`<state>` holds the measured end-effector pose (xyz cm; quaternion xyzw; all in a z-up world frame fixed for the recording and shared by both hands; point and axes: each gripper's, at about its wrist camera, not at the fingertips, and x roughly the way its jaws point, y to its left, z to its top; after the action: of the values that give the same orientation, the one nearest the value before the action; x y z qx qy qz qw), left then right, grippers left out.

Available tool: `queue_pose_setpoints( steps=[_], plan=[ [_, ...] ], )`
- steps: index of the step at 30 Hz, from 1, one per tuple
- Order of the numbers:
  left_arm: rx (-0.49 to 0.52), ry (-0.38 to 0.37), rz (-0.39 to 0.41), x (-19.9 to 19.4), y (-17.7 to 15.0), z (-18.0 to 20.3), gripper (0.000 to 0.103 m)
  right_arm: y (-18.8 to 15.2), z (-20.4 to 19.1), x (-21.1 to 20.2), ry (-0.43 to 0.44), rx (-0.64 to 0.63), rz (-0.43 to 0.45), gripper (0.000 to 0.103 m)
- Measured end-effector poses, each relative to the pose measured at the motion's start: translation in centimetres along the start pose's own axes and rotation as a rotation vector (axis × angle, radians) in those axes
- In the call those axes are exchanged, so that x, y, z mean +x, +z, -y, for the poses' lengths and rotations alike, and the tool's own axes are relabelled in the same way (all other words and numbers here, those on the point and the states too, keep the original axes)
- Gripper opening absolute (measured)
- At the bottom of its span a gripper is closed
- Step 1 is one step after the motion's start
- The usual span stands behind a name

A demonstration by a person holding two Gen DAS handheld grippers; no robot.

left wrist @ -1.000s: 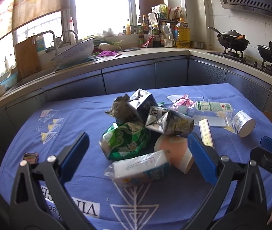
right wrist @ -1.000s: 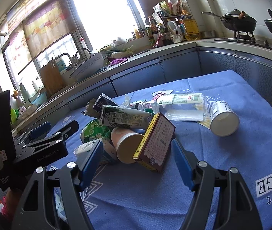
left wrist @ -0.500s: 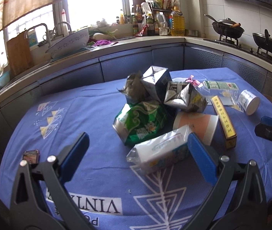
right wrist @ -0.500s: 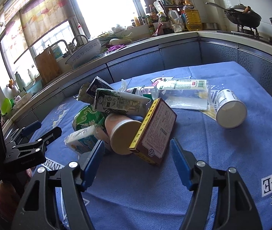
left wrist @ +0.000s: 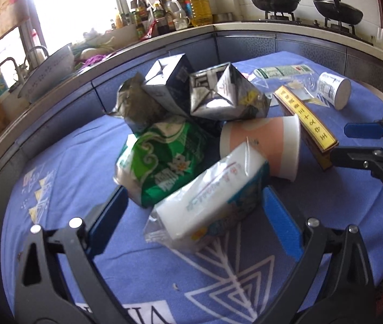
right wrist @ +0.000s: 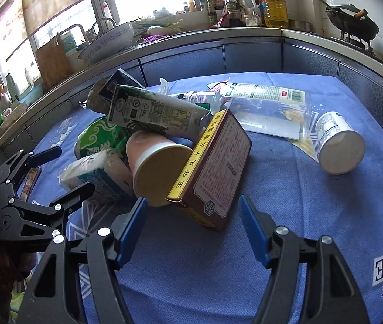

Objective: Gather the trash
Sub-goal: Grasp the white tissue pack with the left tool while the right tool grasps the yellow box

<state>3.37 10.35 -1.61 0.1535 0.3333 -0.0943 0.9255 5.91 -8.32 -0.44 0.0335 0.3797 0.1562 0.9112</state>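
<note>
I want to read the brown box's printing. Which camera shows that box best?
The right wrist view: the brown box shows its broad printed face and yellow edge. The left wrist view shows mostly the yellow edge.

Blue tablecloth (left wrist: 64, 167) with white triangle pattern; green-white swirl snack bag (left wrist: 164, 159); maroon box (right wrist: 218, 164), yellow edge; silver cartons (left wrist: 224, 94); peach cup (left wrist: 264, 140).

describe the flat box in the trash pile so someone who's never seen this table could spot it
On the blue tablecloth, find the trash pile. At its right edge a maroon box leans tilted against the pink paper cup. It is the only rigid flat box, with a yellow spine bearing dark characters.
</note>
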Motion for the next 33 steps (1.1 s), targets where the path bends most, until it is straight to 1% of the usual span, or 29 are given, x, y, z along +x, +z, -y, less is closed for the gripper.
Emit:
queue_pose_setpoints(
  steps=[4,6,7,9,10,11,12,14,15,16,17,19,20,23,24,25,26,30,31,32,33],
  plan=[
    [0.051,-0.024,-0.015,1.0,0.3,0.3,0.095,0.5,-0.3,1.2,-0.028,-0.019,-0.005,0.068],
    [0.080,-0.026,-0.034,1.6,0.2,0.7,0.087,0.7,-0.7,2.0,-0.042,-0.042,-0.015,0.066],
    [0.090,-0.025,-0.052,2.0,0.1,0.9,0.078,0.7,-0.8,2.4,-0.047,-0.050,-0.021,0.064],
    [0.096,-0.003,-0.055,2.3,-0.2,1.2,0.074,0.8,-0.6,3.0,-0.054,-0.057,-0.033,0.058],
    [0.095,-0.004,-0.054,2.2,-0.3,1.1,0.070,0.7,-0.4,3.2,-0.051,-0.055,-0.040,0.053],
    [0.088,-0.010,-0.056,2.1,-0.3,1.0,0.065,0.6,-0.1,3.1,-0.044,-0.048,-0.038,0.051],
    [0.076,-0.015,-0.055,1.9,-0.4,0.9,0.062,0.6,0.1,2.9,-0.043,-0.048,-0.031,0.049],
    [0.057,-0.028,-0.055,1.4,-0.4,0.7,0.048,0.3,0.4,2.1,-0.040,-0.060,-0.017,0.038],
    [0.049,-0.037,-0.055,1.1,-0.5,0.6,0.045,0.1,0.7,1.6,-0.037,-0.057,-0.008,0.035],
    [0.040,-0.046,-0.056,0.8,-0.5,0.5,0.042,-0.1,1.1,1.0,-0.036,-0.051,-0.001,0.029],
    [0.028,-0.053,-0.058,0.4,-0.6,0.5,0.039,-0.4,1.5,0.5,-0.032,-0.043,0.005,0.025],
    [0.003,-0.063,-0.065,-0.2,-0.7,0.4,0.035,-1.1,2.7,-0.7,-0.027,-0.016,0.019,0.024],
    [-0.012,-0.074,-0.068,-0.6,-0.7,0.4,0.035,-1.4,3.3,-1.3,-0.029,-0.002,0.025,0.023],
    [-0.074,-0.154,-0.062,-1.6,-0.8,0.3,0.036,-2.4,5.1,-2.8,-0.033,0.040,0.041,0.023],
    [-0.079,-0.144,-0.060,-1.7,-0.8,0.5,0.039,-2.7,5.6,-3.0,-0.037,0.050,0.038,0.023],
    [-0.072,-0.114,-0.065,-1.5,-0.6,0.8,0.054,-2.9,6.0,-3.1,-0.034,0.063,0.032,0.024],
    [-0.063,-0.088,-0.076,-1.0,-0.4,1.0,0.064,-3.1,6.4,-3.2,-0.027,0.075,0.029,0.024],
    [-0.073,-0.087,-0.114,0.6,0.2,1.2,0.063,-3.3,6.5,-3.4,-0.010,0.068,0.026,0.024],
    [-0.073,-0.088,-0.122,0.8,0.2,1.3,0.052,-3.3,6.6,-3.4,0.002,0.072,0.025,0.024],
    [-0.072,-0.092,-0.130,1.0,0.3,1.4,0.038,-3.2,6.8,-3.4,0.025,0.082,0.019,0.024],
    [-0.078,-0.090,-0.132,0.9,0.3,1.4,0.037,-3.1,7.1,-3.5,0.047,0.093,0.015,0.023]
  ],
)
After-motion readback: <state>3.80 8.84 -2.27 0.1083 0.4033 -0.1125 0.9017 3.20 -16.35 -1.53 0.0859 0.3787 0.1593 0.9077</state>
